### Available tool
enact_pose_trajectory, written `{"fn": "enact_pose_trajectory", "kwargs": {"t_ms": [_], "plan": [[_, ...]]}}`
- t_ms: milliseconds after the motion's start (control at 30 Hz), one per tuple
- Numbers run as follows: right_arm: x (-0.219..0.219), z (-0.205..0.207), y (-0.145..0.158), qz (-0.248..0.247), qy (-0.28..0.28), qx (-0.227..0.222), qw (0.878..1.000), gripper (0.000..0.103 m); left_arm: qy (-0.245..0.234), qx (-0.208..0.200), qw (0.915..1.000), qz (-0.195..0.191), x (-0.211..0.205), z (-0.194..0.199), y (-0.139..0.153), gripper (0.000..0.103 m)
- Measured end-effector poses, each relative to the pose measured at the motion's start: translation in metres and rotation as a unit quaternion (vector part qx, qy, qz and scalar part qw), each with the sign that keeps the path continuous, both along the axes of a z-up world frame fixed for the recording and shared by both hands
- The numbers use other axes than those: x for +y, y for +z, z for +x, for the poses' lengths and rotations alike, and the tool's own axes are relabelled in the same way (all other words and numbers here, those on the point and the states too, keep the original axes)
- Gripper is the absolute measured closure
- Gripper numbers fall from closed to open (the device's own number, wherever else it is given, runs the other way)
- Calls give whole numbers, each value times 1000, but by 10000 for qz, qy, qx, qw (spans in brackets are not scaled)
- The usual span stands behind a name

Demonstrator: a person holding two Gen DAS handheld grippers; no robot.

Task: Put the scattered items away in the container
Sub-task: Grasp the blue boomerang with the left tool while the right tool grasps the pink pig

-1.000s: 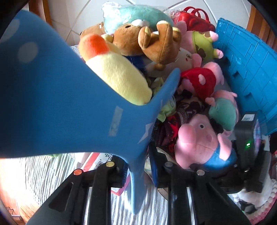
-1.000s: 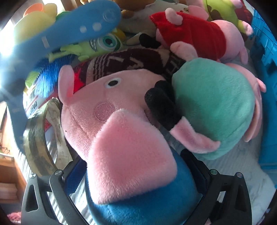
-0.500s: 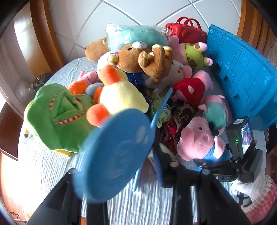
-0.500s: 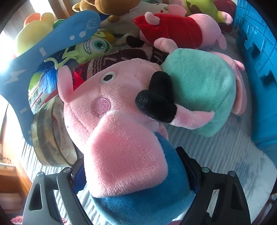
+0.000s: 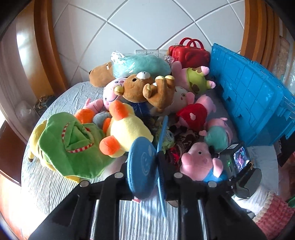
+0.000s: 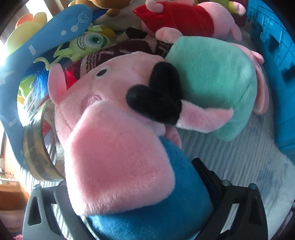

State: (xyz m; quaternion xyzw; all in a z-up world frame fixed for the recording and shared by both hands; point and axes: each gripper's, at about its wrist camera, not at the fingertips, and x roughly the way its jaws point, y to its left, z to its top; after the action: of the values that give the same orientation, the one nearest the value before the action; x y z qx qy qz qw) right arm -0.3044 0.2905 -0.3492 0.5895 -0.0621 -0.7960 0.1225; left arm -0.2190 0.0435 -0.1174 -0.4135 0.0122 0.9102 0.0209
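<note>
My left gripper point(image 5: 147, 181) is shut on a flat blue plush toy point(image 5: 142, 166) and holds it above the bed, in front of the toy heap. My right gripper point(image 6: 145, 203) is shut on a pink pig plush in a blue shirt point(image 6: 118, 140); it also shows in the left wrist view point(image 5: 201, 162). The blue plush also shows in the right wrist view point(image 6: 46, 37). The blue crate point(image 5: 250, 96) stands at the right.
A heap of plush toys lies on the grey bedspread point(image 5: 55, 193): green toy point(image 5: 68, 145), yellow duck point(image 5: 127, 127), brown bear point(image 5: 147, 88), teal-dressed pig point(image 6: 212, 81), red-dressed pig point(image 6: 184, 16). A red bag point(image 5: 189, 53) sits at the back. A tape roll point(image 6: 38, 157) lies left.
My left gripper has pulled back and up with the blue plush, so the whole heap now shows. The right gripper has lifted the pink pig slightly nearer.
</note>
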Motion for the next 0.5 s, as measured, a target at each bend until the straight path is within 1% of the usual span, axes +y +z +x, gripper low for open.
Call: {"fn": "enact_pose_trajectory", "kwargs": {"t_ms": [33,67,100,167,367,433,500], "plan": [[1,3,4,92,55,78,9999,18,-13,0,10000,-7,1,2,2,87],[1,5,9,184,110,155,9996,22,-25,0,10000,-13,3,3,4,90],[2,8,13,257,154,229,9993,22,-17,6,10000,-32,4,5,6,93],[7,16,25,222,125,352,9991,23,-30,20,10000,-45,6,9,11,94],[42,49,85,104,-40,1038,9945,23,-24,80,9999,-67,16,24,17,95],[53,58,97,140,-69,1202,9926,23,17,146,9999,-80,21,31,22,95],[53,56,101,247,-53,1339,9907,23,53,235,9996,-143,27,40,30,95]]}}
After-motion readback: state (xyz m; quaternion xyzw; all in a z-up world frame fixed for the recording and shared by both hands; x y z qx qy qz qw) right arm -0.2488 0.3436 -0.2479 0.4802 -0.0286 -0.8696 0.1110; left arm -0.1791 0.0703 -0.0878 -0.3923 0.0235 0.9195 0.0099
